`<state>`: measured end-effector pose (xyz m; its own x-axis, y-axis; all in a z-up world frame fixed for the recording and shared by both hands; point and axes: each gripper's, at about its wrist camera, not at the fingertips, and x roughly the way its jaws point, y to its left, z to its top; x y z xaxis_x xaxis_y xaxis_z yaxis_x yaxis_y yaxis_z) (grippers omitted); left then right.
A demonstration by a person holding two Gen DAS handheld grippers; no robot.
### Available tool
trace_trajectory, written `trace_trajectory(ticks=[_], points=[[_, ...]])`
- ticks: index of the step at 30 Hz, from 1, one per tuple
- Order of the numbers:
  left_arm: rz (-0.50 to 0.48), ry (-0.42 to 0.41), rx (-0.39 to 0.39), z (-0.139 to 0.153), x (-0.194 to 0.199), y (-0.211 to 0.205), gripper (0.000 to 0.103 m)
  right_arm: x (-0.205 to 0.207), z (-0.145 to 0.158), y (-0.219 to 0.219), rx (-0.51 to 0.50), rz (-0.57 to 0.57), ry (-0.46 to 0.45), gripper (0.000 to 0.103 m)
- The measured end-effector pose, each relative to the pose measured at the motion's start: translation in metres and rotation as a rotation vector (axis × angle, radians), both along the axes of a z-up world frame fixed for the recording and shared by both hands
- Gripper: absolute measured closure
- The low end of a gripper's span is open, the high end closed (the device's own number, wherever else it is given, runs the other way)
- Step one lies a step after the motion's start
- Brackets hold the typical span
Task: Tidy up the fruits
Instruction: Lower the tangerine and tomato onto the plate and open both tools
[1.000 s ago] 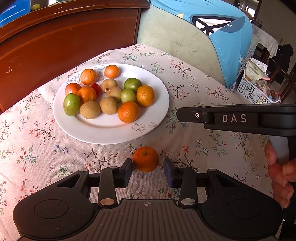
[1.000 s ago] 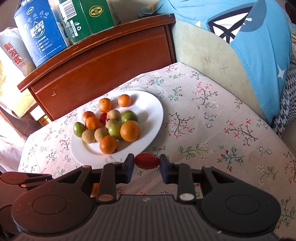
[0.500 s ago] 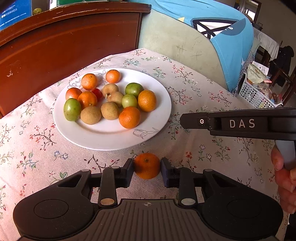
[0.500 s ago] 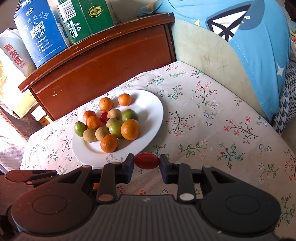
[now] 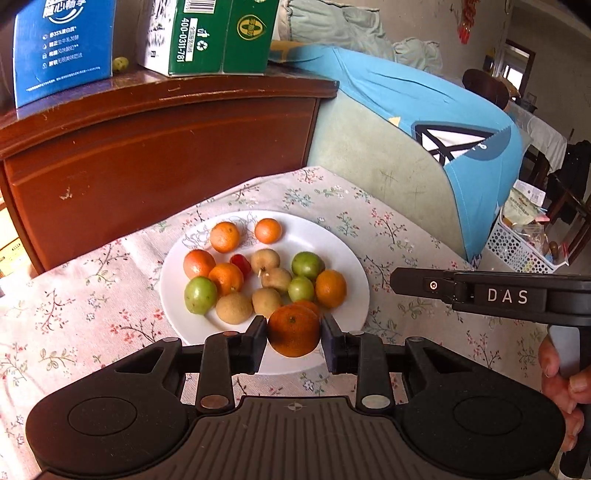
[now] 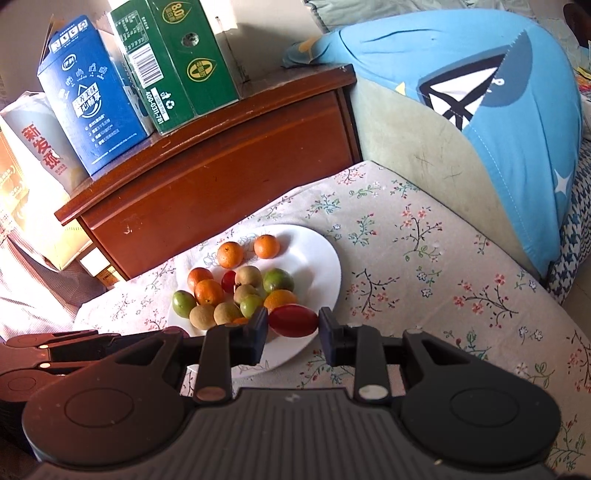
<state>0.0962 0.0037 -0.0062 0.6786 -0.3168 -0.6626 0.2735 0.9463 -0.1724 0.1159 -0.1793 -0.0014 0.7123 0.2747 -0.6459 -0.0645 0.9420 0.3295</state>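
My left gripper (image 5: pixel 294 338) is shut on a small orange (image 5: pixel 293 329), held above the near rim of the white plate (image 5: pixel 351 273). Several oranges, green fruits, brown fruits and a red tomato lie on that plate. In the right wrist view my right gripper (image 6: pixel 292 324) is shut on a red cherry tomato (image 6: pixel 293 320), hovering over the near edge of the plate (image 6: pixel 321 258). The right gripper's black body (image 5: pixel 506 295) shows at the right of the left wrist view, with a hand (image 5: pixel 561 384) on its handle.
A floral tablecloth (image 5: pixel 406 236) covers the table. Behind it stands a brown wooden cabinet (image 5: pixel 159 155) carrying blue and green cartons (image 5: pixel 207 33). A blue cushion (image 5: pixel 454 140) lies at the right, and a white basket (image 5: pixel 517 247) sits beyond the table edge.
My left gripper closed on the orange that lay on the cloth and lifted it up over the plate's near rim. The right gripper kept still, holding the tomato.
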Motion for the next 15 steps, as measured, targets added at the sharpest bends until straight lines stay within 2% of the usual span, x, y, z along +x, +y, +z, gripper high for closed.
trace_trajectory(ticks=[4, 9, 15], points=[[0.042, -0.016, -0.003, 0.005, 0.010, 0.008, 0.074, 0.014, 0.003, 0.002, 0.008, -0.009, -0.027, 0.073], [0.063, 0.007, -0.014, 0.002, 0.017, 0.012, 0.074, 0.037, 0.001, 0.007, 0.007, -0.001, -0.048, 0.073], [0.074, 0.026, -0.004, 0.000, 0.025, 0.008, 0.074, 0.063, -0.008, 0.011, 0.043, -0.005, -0.036, 0.073]])
